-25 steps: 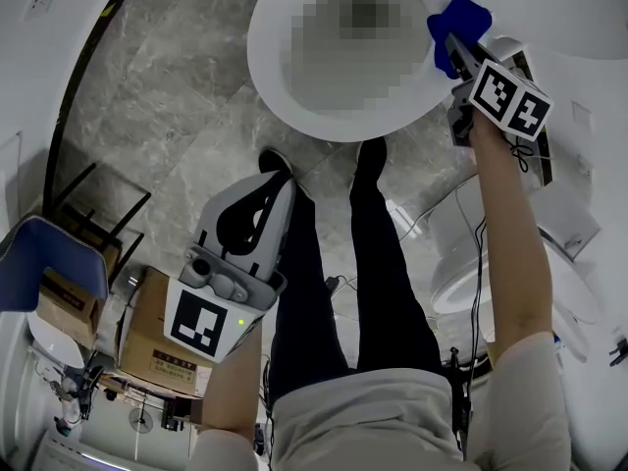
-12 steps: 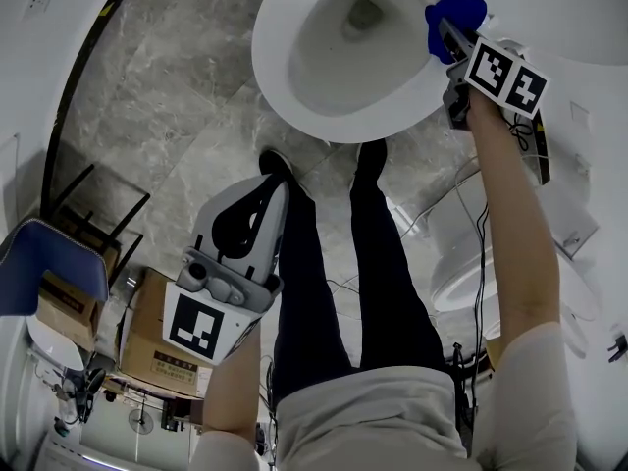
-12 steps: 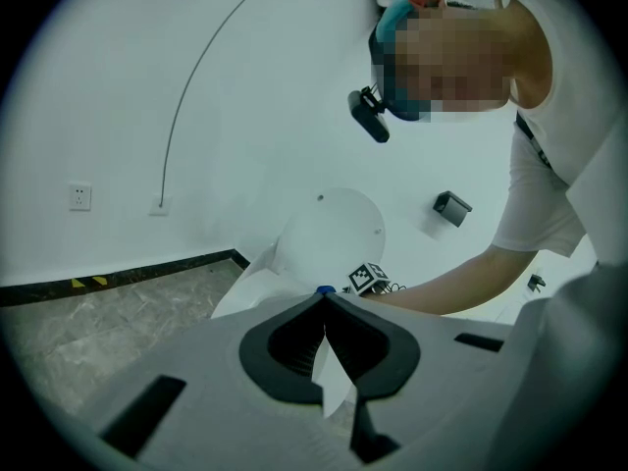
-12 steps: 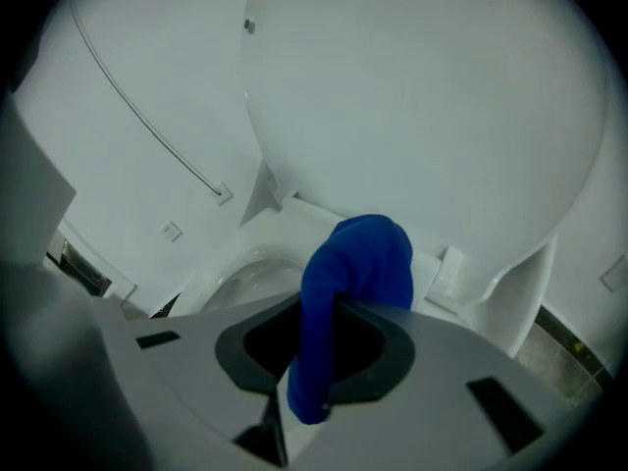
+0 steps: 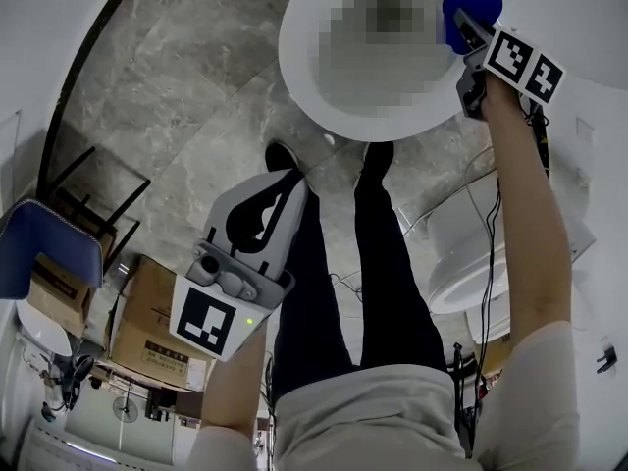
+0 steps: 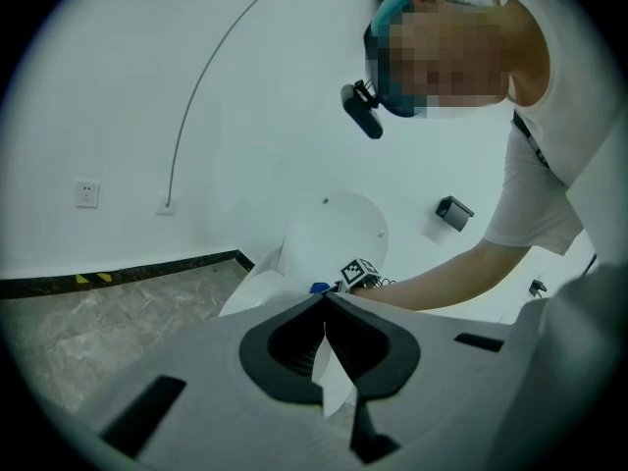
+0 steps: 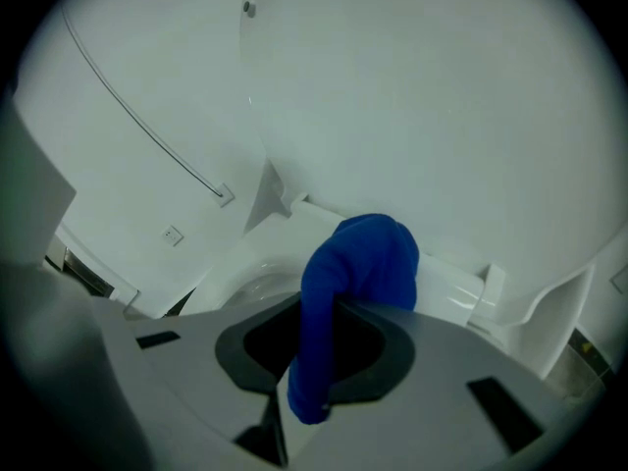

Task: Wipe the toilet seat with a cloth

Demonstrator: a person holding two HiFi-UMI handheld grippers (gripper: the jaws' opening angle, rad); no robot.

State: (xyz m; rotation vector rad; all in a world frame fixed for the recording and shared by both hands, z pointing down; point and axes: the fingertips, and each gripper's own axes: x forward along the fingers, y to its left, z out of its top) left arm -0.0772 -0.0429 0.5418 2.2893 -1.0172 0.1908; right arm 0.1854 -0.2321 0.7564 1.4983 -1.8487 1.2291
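Observation:
A white toilet seat lies at the top of the head view, with the lid raised behind it. My right gripper reaches over the seat's right rear edge, shut on a blue cloth. In the right gripper view the cloth bulges out past the jaws of the right gripper and touches the seat near the hinge. Held low over the person's left leg, my left gripper is well short of the toilet. The left gripper is shut and holds nothing.
The person's dark-trousered legs stand on grey marble floor in front of the bowl. A cardboard box and a blue chair sit at the left. Another white fixture and cables are at the right.
My right gripper has slid with the blue cloth along the seat's right rear edge, toward the hinge. The head view has shifted a little. The left gripper has hardly moved.

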